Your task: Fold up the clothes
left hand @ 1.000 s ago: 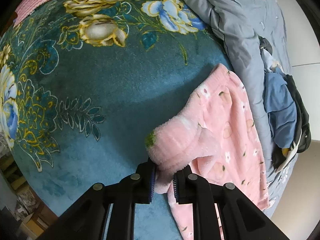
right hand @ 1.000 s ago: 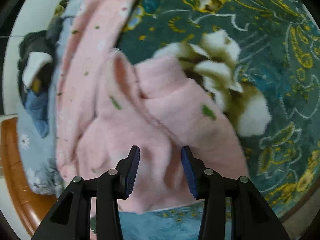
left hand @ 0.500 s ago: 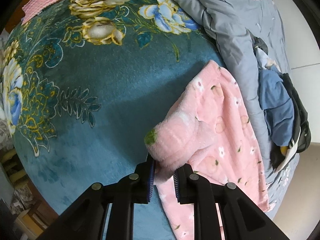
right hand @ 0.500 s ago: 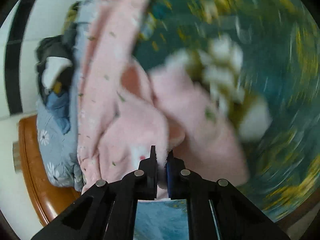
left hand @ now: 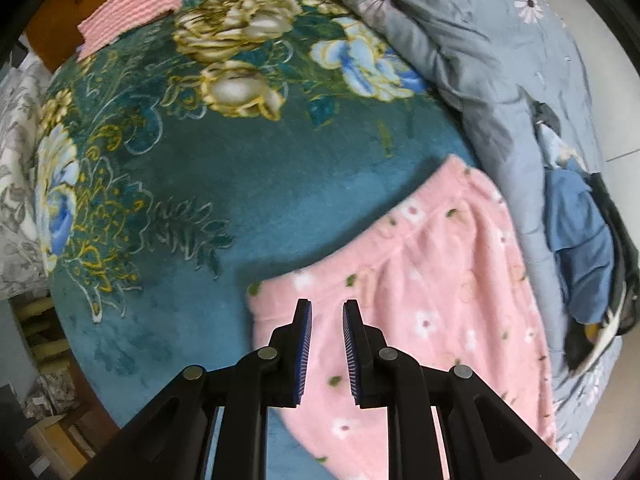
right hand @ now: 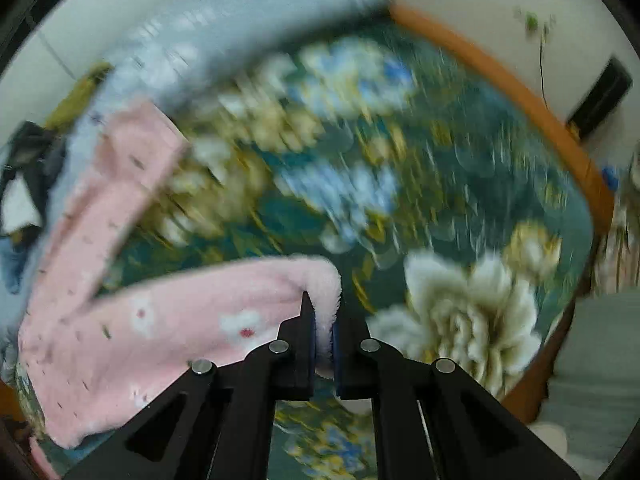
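A pink fleece garment (left hand: 432,280) with small flowers lies on the teal floral blanket (left hand: 208,184), at the lower right of the left wrist view. My left gripper (left hand: 324,314) is open, just above the garment's near corner, holding nothing. In the blurred right wrist view my right gripper (right hand: 324,316) is shut on a fluffy edge of the pink garment (right hand: 168,320) and holds it up above the blanket (right hand: 400,184).
A grey flowered quilt (left hand: 480,52) lies along the right side, with a heap of blue and dark clothes (left hand: 580,248) beyond it. A pink ribbed cloth (left hand: 128,12) sits at the far edge. An orange wooden bed frame (right hand: 540,112) rims the blanket.
My left gripper has opened and let go of the bunched pink cloth, which now lies flatter. My right gripper closed on a garment edge and swung it across the bed.
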{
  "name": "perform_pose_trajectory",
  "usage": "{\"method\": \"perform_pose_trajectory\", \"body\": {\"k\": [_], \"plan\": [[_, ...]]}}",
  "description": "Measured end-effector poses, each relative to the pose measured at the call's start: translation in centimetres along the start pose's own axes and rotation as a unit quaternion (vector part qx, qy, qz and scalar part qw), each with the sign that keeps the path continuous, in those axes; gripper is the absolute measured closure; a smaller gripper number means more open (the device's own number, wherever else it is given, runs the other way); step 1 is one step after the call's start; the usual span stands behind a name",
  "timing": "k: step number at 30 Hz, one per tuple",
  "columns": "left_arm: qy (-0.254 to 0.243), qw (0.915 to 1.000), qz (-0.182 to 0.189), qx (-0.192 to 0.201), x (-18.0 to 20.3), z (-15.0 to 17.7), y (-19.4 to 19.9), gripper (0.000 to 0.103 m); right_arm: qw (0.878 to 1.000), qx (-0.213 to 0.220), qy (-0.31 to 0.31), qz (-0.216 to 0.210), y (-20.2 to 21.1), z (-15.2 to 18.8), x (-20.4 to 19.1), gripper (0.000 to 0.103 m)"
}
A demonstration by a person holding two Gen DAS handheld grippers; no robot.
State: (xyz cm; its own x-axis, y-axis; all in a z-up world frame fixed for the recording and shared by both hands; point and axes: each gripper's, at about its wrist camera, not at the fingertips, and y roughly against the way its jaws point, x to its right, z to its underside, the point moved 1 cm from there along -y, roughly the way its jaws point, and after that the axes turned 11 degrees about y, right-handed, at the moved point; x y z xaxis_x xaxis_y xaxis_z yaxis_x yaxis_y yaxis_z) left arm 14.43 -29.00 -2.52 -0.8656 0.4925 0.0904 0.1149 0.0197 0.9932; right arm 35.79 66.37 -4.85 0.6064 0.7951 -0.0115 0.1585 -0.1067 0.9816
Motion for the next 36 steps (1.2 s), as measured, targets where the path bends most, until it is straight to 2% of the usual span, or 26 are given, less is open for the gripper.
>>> {"method": "perform_pose_trajectory", "body": {"k": [1, 3, 5, 6, 7, 8, 12, 13, 14, 15, 16, 18, 21, 25, 27, 30, 31, 33, 34, 35, 36], "plan": [[0.002, 1.0000, -0.001, -0.001, -0.3, 0.2, -0.2, 0.084, 1.000, -0.031, -0.004, 0.003, -1.8, 0.8, 0.6, 0.097], [0.005, 1.0000, -0.004, -0.007, -1.1, 1.1, -0.5, 0.084, 0.998, -0.063, -0.008, 0.008, -4.0, 2.0, 1.3, 0.097], [0.007, 0.9998, -0.010, -0.017, -2.1, 2.1, -1.1, 0.083, 0.997, -0.064, -0.032, 0.002, -4.8, 2.3, 1.9, 0.096], [0.077, 0.9967, 0.009, -0.022, -3.1, 2.4, -1.6, 0.078, 0.997, -0.063, -0.042, -0.001, -5.1, 2.3, 2.0, 0.096], [0.101, 0.9943, 0.015, -0.029, -3.8, 2.8, -2.2, 0.075, 0.997, -0.064, -0.047, -0.002, -5.3, 2.1, 2.1, 0.096], [0.107, 0.9935, 0.014, -0.036, -4.4, 3.2, -2.8, 0.069, 0.997, -0.067, -0.049, -0.002, -5.5, 1.9, 2.1, 0.096], [0.126, 0.9901, 0.026, -0.056, -5.8, 4.2, -5.1, 0.067, 0.997, -0.069, -0.041, 0.001, -5.4, 1.0, 1.8, 0.094], [0.128, 0.9897, 0.029, -0.059, -5.9, 4.2, -5.6, 0.066, 0.997, -0.062, -0.043, 0.002, -5.1, 0.9, 1.8, 0.087], [0.124, 0.9899, 0.029, -0.062, -5.8, 4.2, -6.2, 0.066, 0.997, -0.055, -0.046, 0.006, -4.6, 0.9, 1.9, 0.070], [0.119, 0.9904, 0.027, -0.065, -5.7, 4.1, -6.8, 0.066, 0.997, -0.045, -0.054, 0.013, -4.0, 1.0, 2.1, 0.061], [0.114, 0.9908, 0.025, -0.068, -5.5, 4.0, -7.3, 0.066, 0.997, -0.032, -0.068, 0.018, -3.2, 1.4, 2.6, 0.056], [0.106, 0.9915, 0.025, -0.071, -5.3, 3.8, -8.1, 0.066, 0.994, -0.014, -0.104, 0.021, -1.9, 2.6, 3.5, 0.056], [0.099, 0.9919, 0.029, -0.074, -5.2, 3.8, -9.1, 0.067, 0.984, -0.013, -0.174, -0.033, -1.9, 5.6, 4.0, 0.056], [0.085, 0.9933, 0.031, -0.073, -5.0, 3.8, -9.5, 0.069, 0.965, -0.029, -0.233, -0.113, -4.2, 8.8, 1.6, 0.056], [0.083, 0.9935, 0.033, -0.071, -5.2, 3.8, -9.6, 0.082, 0.955, -0.031, -0.260, -0.139, -5.3, 9.8, 0.6, 0.056], [0.090, 0.9927, 0.041, -0.068, -5.4, 3.6, -9.4, 0.094, 0.938, -0.024, -0.309, -0.158, -6.9, 10.4, -0.1, 0.056], [0.096, 0.9921, 0.046, -0.066, -5.5, 3.5, -9.2, 0.095, 0.931, -0.019, -0.326, -0.163, -7.2, 10.6, -0.3, 0.057], [0.107, 0.9908, 0.057, -0.061, -5.5, 3.2, -8.6, 0.098, 0.921, -0.011, -0.349, -0.174, -7.3, 10.7, -0.5, 0.076], [0.109, 0.9905, 0.062, -0.056, -5.4, 3.0, -8.2, 0.098, 0.915, -0.007, -0.358, -0.187, -7.3, 10.6, -0.8, 0.098], [0.108, 0.9903, 0.071, -0.051, -5.3, 2.8, -7.4, 0.098, 0.911, -0.004, -0.362, -0.196, -7.0, 10.3, -1.1, 0.099], [0.107, 0.9897, 0.084, -0.044, -5.1, 2.5, -6.5, 0.098, 0.914, 0.003, -0.356, -0.196, -6.3, 9.8, -1.4, 0.099]]}}
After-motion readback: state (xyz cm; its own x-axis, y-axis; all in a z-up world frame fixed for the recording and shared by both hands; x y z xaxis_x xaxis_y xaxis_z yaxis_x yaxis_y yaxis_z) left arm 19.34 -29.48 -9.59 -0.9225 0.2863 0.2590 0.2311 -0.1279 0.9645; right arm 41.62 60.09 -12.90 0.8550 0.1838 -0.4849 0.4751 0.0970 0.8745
